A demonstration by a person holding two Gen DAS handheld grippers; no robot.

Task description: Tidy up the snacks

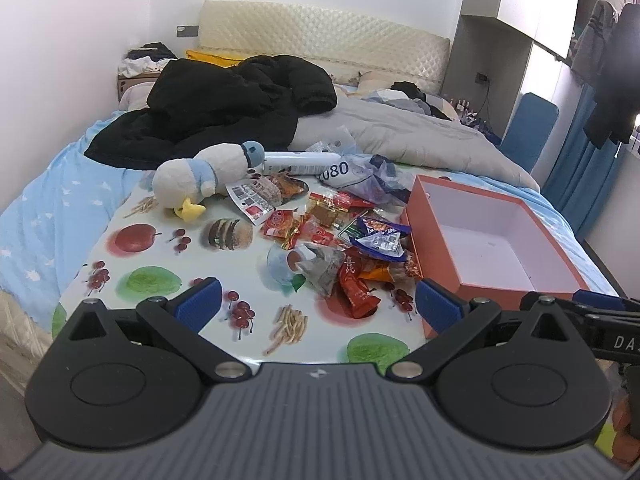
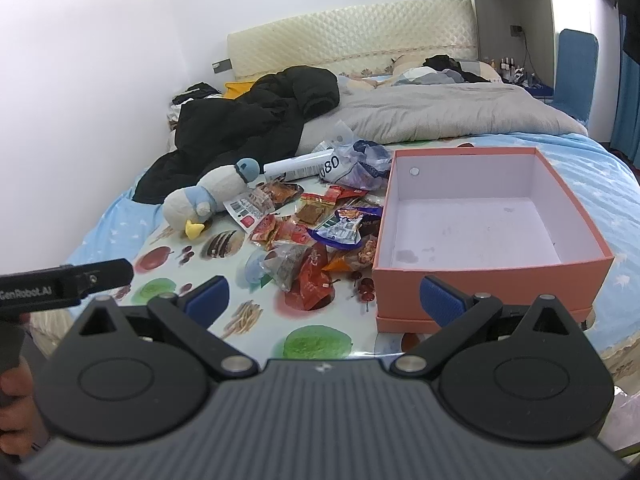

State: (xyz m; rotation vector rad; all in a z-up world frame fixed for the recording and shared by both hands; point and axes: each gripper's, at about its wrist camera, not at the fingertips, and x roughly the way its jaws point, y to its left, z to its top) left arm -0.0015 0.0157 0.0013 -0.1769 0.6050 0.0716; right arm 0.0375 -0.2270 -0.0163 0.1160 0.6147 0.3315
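Landmark: orange box, white-lined and holding nothing, set at the right of the printed desk as the likely bin for the snacks.
Snack packets: heaped just left of the box, some touching its wall; none inside, so sorting is judged unstarted.
Plush duck: well left of the box, beyond the heap.
Left hand-held gripper: fingers apart, nothing held, short of the heap.
Right hand-held gripper: fingers apart, nothing held, before the box's near-left corner.

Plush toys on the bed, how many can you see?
1. A single white and blue duck plush lies on its side on the printed mat, left of the snack pile and in front of the black jacket. Others may be hidden under clothing.
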